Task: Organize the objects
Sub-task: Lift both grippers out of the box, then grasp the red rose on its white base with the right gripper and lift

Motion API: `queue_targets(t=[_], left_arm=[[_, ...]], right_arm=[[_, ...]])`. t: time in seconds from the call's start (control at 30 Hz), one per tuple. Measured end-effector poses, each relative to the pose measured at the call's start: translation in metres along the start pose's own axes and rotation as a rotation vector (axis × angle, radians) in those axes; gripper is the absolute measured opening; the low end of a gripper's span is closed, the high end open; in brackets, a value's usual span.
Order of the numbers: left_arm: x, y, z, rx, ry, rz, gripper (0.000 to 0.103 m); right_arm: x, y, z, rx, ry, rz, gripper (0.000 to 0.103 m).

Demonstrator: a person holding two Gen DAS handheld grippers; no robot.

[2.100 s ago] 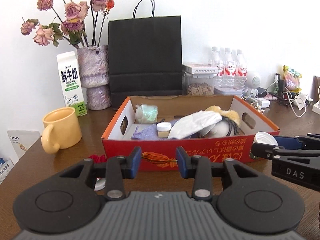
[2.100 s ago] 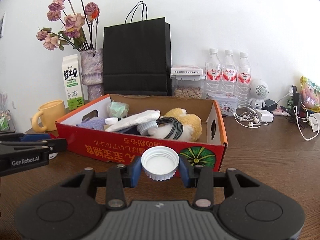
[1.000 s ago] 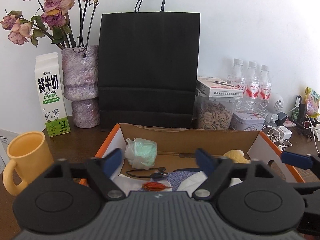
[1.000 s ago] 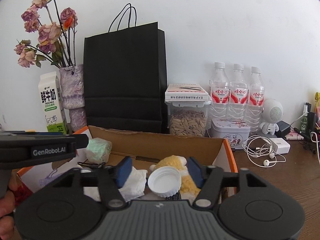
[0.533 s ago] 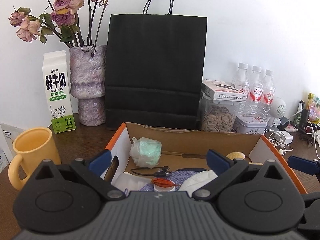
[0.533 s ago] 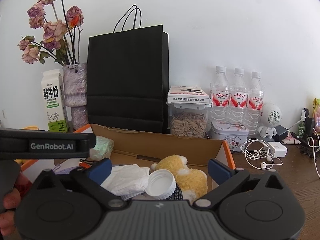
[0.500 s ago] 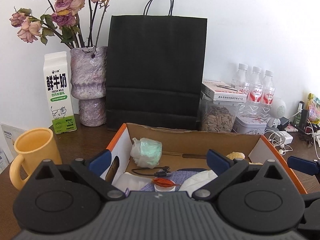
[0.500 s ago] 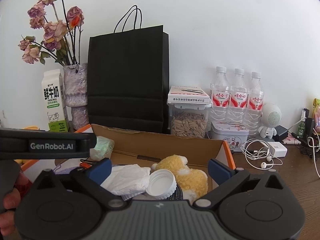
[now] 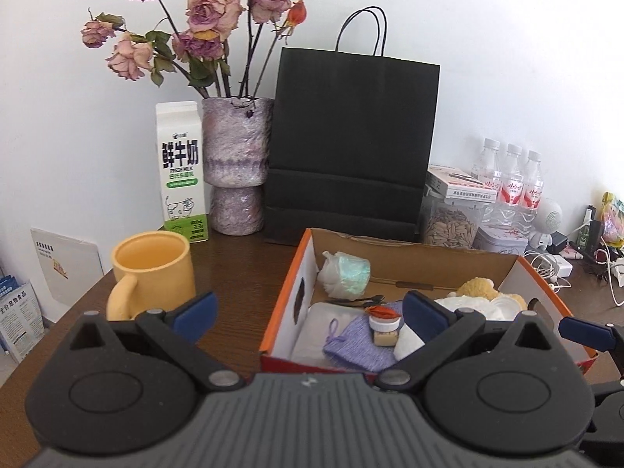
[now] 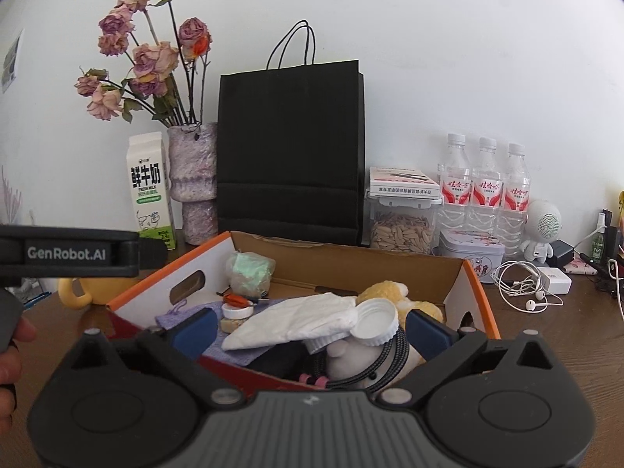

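Left gripper (image 9: pixel 308 308): jaws stood wide apart, nothing between the blue pads (image 9: pixel 195 306), aimed slightly downward. Right gripper (image 10: pixel 312 325): jaws had just been opening and stood at full spread, nothing gripped between its pads (image 10: pixel 425 327), also tilted slightly downward. The two units were side by side; the left gripper's black finger crossed the left edge of the right wrist view. A hand (image 10: pixel 9 366) showed partly at that edge.

Three water bottles (image 10: pixel 485 179), one black bag (image 10: pixel 290 148), one milk carton (image 10: pixel 150 191), one yellow mug (image 9: pixel 154 273), one cardboard box (image 9: pixel 425 261).
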State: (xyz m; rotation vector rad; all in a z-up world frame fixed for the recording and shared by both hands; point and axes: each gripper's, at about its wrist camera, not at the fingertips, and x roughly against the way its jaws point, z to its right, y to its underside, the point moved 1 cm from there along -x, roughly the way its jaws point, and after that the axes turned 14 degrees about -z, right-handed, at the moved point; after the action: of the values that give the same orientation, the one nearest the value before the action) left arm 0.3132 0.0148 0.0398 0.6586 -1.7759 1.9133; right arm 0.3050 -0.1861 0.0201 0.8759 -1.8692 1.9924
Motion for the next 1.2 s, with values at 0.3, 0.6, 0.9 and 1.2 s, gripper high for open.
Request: queue_targets(t=[0.3,0.6,0.9,1.2], left_arm=[[0.026,0.031,-0.069,-0.003,-0.086,-0.031,0.103],[0.011,0.057,-0.132,0.012,-0.132,-0.103,0.103],[-0.004,0.063,-0.169,-0.006,-0.127,-0.141,0.103],[-0.011,0.068,-0.175,-0.063,-0.087,-0.172,0.103]], right_arm=[[0.009,0.016,-0.065,0.050,-0.059,-0.039,0.103],[-0.015,0.021,-0.134,0.127,-0.095,-0.096,0.101],[-0.054,0.010,-0.169,0.109,-0.143,-0.149,0.081],[-0.080,0.004,-0.186,0.076,-0.157,-0.220,0.049]])
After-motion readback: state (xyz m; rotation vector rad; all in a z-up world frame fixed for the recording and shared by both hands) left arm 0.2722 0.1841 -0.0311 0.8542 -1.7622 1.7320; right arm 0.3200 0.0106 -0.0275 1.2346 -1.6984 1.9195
